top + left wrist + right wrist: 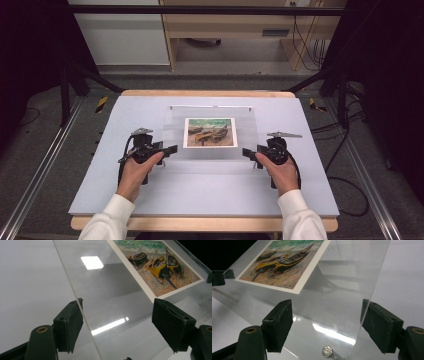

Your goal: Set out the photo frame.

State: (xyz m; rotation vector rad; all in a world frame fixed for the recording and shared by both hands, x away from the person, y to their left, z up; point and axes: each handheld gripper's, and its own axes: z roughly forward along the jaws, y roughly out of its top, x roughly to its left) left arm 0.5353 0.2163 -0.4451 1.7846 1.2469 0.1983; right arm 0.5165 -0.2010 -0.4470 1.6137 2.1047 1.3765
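Picture [210,132] under sheet [172,127], between grippers

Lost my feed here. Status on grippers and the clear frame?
Left gripper open at the acrylic frame's left edge. Right gripper open at its right edge. Boat picture inside. Nothing in the way.

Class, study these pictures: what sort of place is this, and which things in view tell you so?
Probably a lab or workshop set up for recording. A work table with a pale grey top stands inside a dark metal frame, loose cables trail on the carpeted floor, and a person works with a handheld gripper in each hand.
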